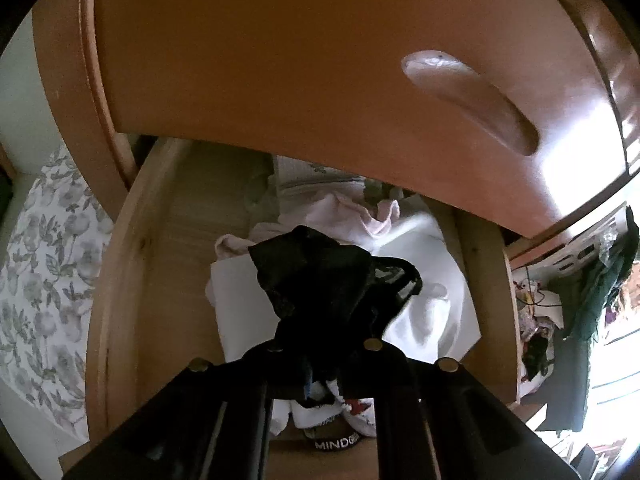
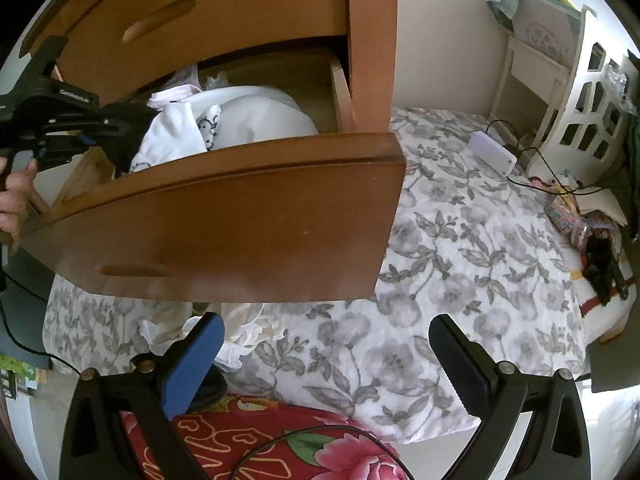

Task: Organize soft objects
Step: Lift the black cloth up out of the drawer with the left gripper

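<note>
Pinching a crumpled black fabric garment (image 1: 320, 280), the left tool (image 1: 324, 354) has its two fingers drawn almost together on a gathered fold of the cloth. The rest of the garment bunches up ahead of the fingertips, over the open wooden drawer (image 1: 120, 280).

By the look of it, the garment is light, limp and thin. It will sag and swing from wherever it is held, and it cannot be pushed into place, only draped or lowered. A grip on one bunched fold, as now, seems secure enough for so light a thing. Its loose band-like edge (image 1: 400, 280) hangs free to one side and could catch on the drawer's front panel (image 2: 224, 232) or drag another item along. A hold nearer the middle of the bundle would keep the trailing parts shorter.

Below the garment, inside the drawer, lie white folded cloths (image 1: 420, 300) and a pale pink soft piece (image 1: 360, 212) toward the drawer's back. Nearer the front, under the tool, sits a white printed item (image 1: 320, 420). In the right wrist view the left tool (image 2: 120, 128) reaches in over the drawer's left end.

The right tool (image 2: 324, 364) hangs well clear of the drawer, below its front panel, fingers spread wide with nothing between them. It is above a grey-flowered white bedspread (image 2: 460, 260), with a small heap of crumpled white cloth (image 2: 248, 332) just beside its blue-padded finger (image 2: 192, 364).
</note>
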The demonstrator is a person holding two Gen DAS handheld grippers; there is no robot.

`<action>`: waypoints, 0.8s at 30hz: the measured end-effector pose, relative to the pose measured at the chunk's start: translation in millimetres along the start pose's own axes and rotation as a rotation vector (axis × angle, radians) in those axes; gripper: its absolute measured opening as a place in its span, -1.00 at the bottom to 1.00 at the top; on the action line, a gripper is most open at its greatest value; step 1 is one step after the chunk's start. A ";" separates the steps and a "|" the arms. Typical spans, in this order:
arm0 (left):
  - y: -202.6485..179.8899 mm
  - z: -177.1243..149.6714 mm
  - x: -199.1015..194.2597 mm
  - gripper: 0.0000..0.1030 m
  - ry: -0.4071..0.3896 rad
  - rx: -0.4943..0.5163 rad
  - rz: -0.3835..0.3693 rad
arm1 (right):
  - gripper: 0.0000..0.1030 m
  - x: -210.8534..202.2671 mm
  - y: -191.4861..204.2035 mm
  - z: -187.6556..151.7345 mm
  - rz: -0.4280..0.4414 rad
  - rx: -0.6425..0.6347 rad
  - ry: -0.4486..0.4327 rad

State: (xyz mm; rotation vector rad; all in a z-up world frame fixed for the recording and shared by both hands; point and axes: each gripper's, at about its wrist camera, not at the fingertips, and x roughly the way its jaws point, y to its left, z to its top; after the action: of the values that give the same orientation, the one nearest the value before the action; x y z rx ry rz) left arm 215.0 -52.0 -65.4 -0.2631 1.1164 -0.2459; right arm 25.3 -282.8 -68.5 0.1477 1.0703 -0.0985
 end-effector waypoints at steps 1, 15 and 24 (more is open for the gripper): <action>0.3 0.1 -1.0 -0.86 0.001 0.004 0.001 | 1.00 0.3 0.3 0.0 0.001 -0.001 0.001; 8.6 -23.1 -52.8 -0.91 -0.124 -0.032 -0.119 | 1.00 -4.7 -0.6 -0.7 0.003 0.002 -0.007; 11.7 -49.4 -79.7 -0.91 -0.202 -0.061 -0.148 | 1.00 -11.4 2.4 -2.9 0.009 -0.001 -0.021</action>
State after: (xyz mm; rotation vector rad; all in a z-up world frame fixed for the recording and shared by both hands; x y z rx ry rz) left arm 137.7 -19.3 -22.1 -0.4168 0.9061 -0.3104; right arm 17.7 -279.8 -59.7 0.1503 1.0489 -0.0916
